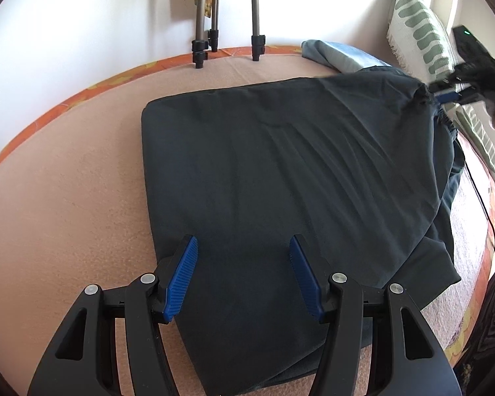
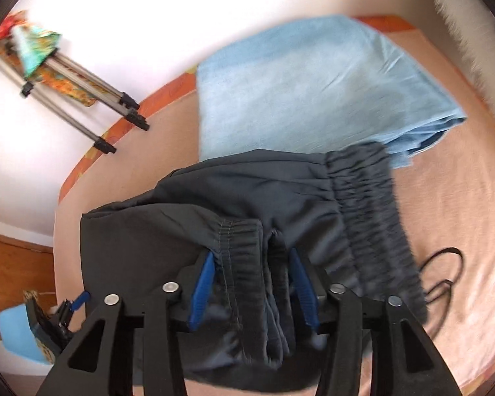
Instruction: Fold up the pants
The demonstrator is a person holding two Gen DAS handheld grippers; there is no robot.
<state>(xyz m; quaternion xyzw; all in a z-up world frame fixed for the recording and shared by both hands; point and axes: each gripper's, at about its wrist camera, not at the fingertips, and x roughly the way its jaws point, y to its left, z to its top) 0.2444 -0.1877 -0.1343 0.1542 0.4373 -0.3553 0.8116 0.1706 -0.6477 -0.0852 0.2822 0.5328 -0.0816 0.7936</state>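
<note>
Dark pants (image 1: 280,171) are spread beneath the left claw (image 1: 244,274), whose jaws are parted and empty. A bunched hem (image 2: 247,264) sits between the right claw (image 2: 250,283)'s loosened pads.

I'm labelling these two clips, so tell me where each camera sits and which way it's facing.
Left wrist: rides on the left tool, angled down across the dark pants spread on the bed, toward the tripod legs at the wall; its own two open fingers show, nothing between them.
Right wrist: rides on the right tool, angled down at the pants' elastic hem bunched between its fingers, light blue cloth beyond.
Shared: pants, bed, tripod legs, blue cloth; each view catches the other tool at its edge.
</note>
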